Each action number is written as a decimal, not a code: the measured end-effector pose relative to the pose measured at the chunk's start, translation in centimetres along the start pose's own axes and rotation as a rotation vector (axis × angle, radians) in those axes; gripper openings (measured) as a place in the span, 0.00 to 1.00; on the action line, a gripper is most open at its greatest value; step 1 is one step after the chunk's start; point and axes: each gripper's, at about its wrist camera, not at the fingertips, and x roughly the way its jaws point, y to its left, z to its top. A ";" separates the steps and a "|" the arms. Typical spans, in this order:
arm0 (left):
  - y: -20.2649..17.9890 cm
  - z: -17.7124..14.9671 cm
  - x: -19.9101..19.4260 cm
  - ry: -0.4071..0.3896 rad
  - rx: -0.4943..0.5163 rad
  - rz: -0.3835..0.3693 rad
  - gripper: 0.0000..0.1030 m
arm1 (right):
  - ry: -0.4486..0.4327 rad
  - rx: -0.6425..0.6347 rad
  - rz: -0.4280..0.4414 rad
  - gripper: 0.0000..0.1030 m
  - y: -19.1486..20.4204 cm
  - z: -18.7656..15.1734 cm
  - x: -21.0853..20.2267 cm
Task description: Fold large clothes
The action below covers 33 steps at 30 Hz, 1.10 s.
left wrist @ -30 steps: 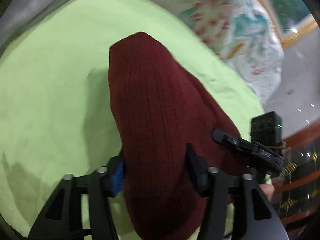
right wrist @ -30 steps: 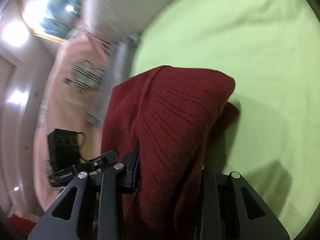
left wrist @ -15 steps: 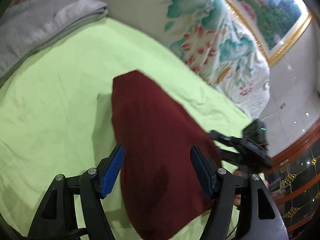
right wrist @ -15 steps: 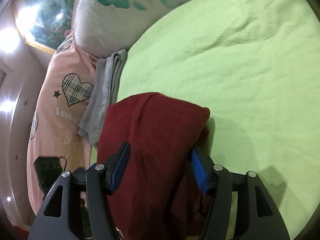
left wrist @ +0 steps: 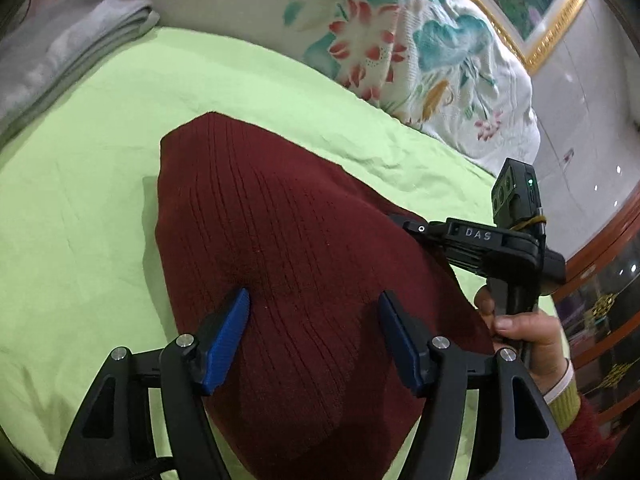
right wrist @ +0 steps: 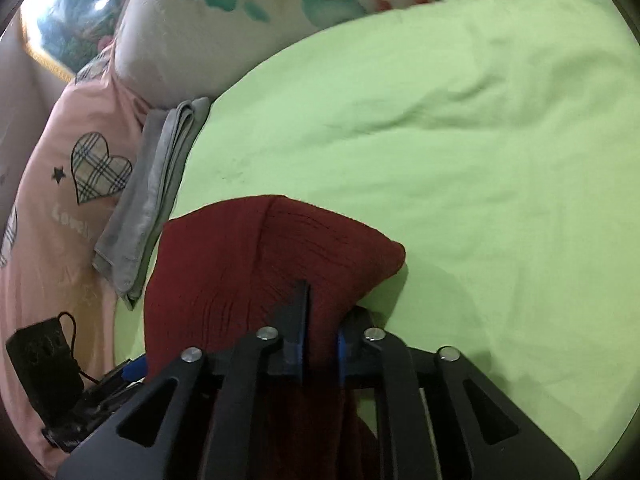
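Observation:
A dark red ribbed sweater (left wrist: 280,248) lies folded on the light green bed sheet (left wrist: 80,200). My left gripper (left wrist: 314,304) is open, its blue-padded fingers (left wrist: 224,332) spread just above the sweater's near part. My right gripper (right wrist: 318,300) is shut on a fold of the sweater (right wrist: 248,256) at its right edge; it also shows in the left wrist view (left wrist: 404,222), reaching in from the right. The sweater's near end is hidden behind the gripper frames.
A folded grey cloth (left wrist: 60,56) lies at the sheet's far left edge (right wrist: 156,184). A floral quilt (left wrist: 400,40) is piled behind. A pink heart-print cover (right wrist: 68,184) lies left of the grey cloth. Dark wooden furniture (left wrist: 600,292) stands at right.
Both grippers let go of the sweater and opened half a second ago. Now the right gripper has shut again on the sweater's edge. The left stays open, lower over the sweater.

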 end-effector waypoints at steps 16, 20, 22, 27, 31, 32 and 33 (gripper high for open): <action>0.3 -4.2 -2.4 0.031 -0.023 -0.172 0.63 | -0.044 -0.100 0.073 0.18 5.9 -7.2 -3.7; -1.3 -4.4 -1.3 0.044 0.016 -0.141 0.64 | -0.033 -0.057 -0.001 0.00 2.5 -7.2 -0.9; -2.3 -4.7 -0.8 0.041 0.059 -0.092 0.64 | -0.031 0.013 0.070 0.00 0.7 -6.9 -0.7; -3.2 -5.4 -0.9 0.024 0.100 -0.040 0.65 | -0.028 -0.018 0.065 0.00 1.2 -7.4 -1.4; -1.5 -4.9 -3.4 0.005 0.022 -0.121 0.63 | -0.051 -0.038 0.060 0.02 2.5 -7.6 -3.2; -1.1 -4.9 -4.2 -0.008 0.008 -0.130 0.62 | -0.068 -0.054 0.053 0.02 3.0 -7.9 -3.9; -0.8 -5.0 -4.9 -0.021 0.000 -0.132 0.56 | -0.085 -0.067 0.050 0.02 3.4 -8.2 -4.6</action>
